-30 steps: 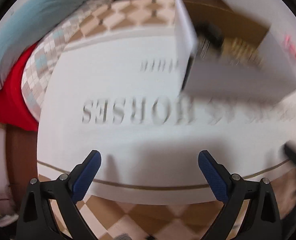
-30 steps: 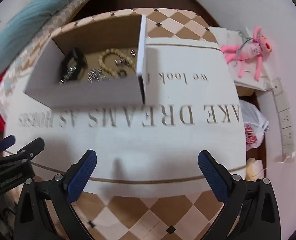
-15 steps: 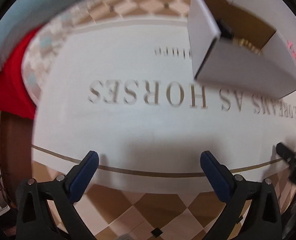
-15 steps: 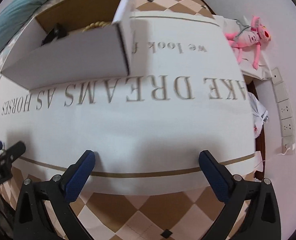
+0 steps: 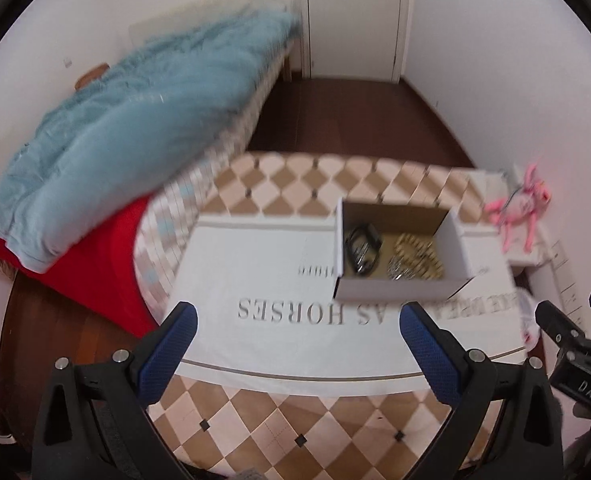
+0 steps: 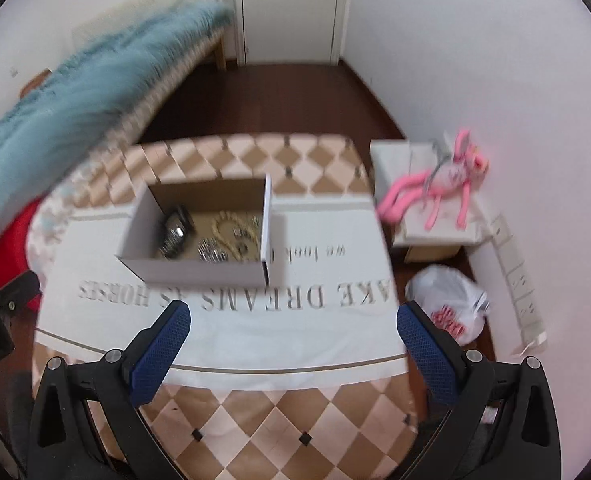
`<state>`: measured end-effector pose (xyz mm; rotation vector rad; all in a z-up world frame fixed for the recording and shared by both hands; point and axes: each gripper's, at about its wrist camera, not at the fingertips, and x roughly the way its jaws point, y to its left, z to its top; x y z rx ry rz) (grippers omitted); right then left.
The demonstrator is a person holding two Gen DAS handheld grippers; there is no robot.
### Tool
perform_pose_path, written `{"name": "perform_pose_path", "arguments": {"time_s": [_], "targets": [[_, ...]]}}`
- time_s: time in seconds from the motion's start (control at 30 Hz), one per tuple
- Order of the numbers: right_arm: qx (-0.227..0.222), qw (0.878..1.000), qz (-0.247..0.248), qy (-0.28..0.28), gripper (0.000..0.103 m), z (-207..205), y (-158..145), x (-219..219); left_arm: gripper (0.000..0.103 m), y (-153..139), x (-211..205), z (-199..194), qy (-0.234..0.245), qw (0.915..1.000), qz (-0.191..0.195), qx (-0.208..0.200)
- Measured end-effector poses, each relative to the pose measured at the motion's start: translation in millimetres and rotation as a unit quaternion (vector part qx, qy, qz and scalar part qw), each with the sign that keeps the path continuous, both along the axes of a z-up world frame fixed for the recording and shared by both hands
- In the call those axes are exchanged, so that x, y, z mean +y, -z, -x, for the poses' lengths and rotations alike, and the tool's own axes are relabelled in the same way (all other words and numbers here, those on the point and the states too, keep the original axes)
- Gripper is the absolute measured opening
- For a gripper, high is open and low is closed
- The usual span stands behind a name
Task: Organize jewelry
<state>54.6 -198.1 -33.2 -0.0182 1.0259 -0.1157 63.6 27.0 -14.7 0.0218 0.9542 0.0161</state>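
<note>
An open white cardboard box (image 5: 399,291) (image 6: 199,272) stands on a white lettered cloth (image 5: 255,272) (image 6: 335,264) over a checkered table. Inside lie a black watch (image 5: 361,246) (image 6: 175,232), a beaded bracelet (image 5: 417,256) (image 6: 231,232) and small silver pieces (image 6: 211,255). My left gripper (image 5: 297,328) is open and empty, above the table's near edge, well short of the box. My right gripper (image 6: 293,322) is open and empty, also near the front edge. The right gripper also shows at the right edge of the left wrist view (image 5: 575,328).
A bed with a blue blanket (image 5: 127,128) and red sheet (image 5: 103,256) lies left of the table. A pink plush toy (image 6: 443,184) lies on a white box at the right, with a plastic bag (image 6: 447,300) on the floor below. A door (image 5: 355,16) is at the back.
Both grippers have pulled back and up from the table. The views now take in the whole room, and the box looks smaller and farther away. Both stay open and empty.
</note>
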Motion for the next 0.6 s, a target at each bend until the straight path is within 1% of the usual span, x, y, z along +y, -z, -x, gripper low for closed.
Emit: {"name": "perform_pose_path", "arguments": {"time_s": [0.07, 0.13, 0.23, 0.43, 0.6], "targets": [[-0.024, 1.0, 0.005, -0.005, 0.103, 12.8, -27.0, 0.8, 0.103, -20.1, -0.8, 8.8, 0.003, 0.9999, 0.009, -0.014], [-0.045, 0.999, 0.009, -0.01, 0.103, 22.5, -50.7, 0.7, 0.103, -38.2, -4.0, 19.4, 0.006, 0.9995, 0.003, -0.031], [-0.072, 0.997, 0.014, -0.012, 0.103, 40.3, -82.4, -0.2, 0.103, -61.8, -8.3, 35.2, 0.014, 0.9986, 0.008, -0.05], [-0.106, 0.994, 0.009, -0.016, 0.103, 62.4, -128.4, -1.0, 0.103, -95.9, -15.5, 56.0, 0.023, 0.997, 0.019, -0.072], [-0.121, 0.992, -0.001, -0.017, 0.103, 78.0, -153.8, -0.4, 0.103, -113.4, -16.6, 66.1, 0.02, 0.9963, 0.03, -0.077]]}}
